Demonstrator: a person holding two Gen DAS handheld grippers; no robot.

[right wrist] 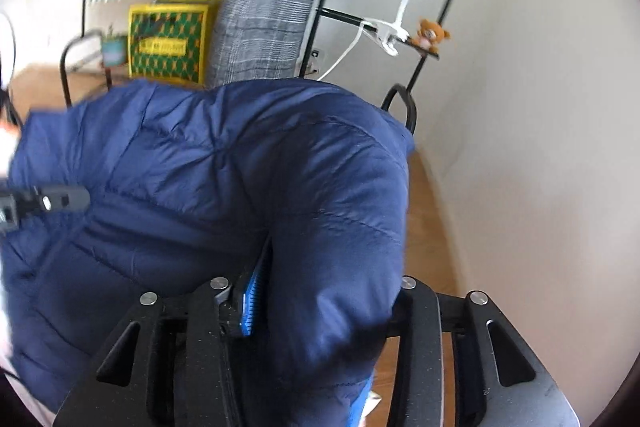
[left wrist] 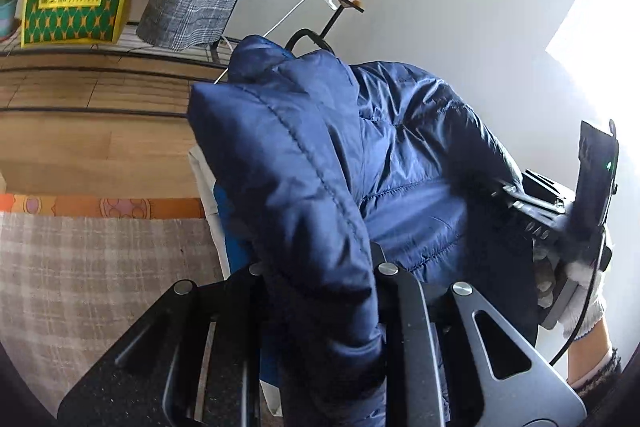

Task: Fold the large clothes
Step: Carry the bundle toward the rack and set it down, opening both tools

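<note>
1 navy quilted jacket (left wrist: 320, 163), lifted, is clamped in both sets of jaws: a bunched fold is pinched by the left gripper (left wrist: 320, 307) at 6 o'clock, another by the right gripper (right wrist: 316, 311). Open wall (right wrist: 540, 147) is seen at 3 o'clock; 1 wire rack (right wrist: 320, 27) at 12.

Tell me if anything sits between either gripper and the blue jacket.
Nothing visible does. The left gripper and the right gripper each already have a bunched fold of the blue puffer jacket directly between their fingers.
</note>
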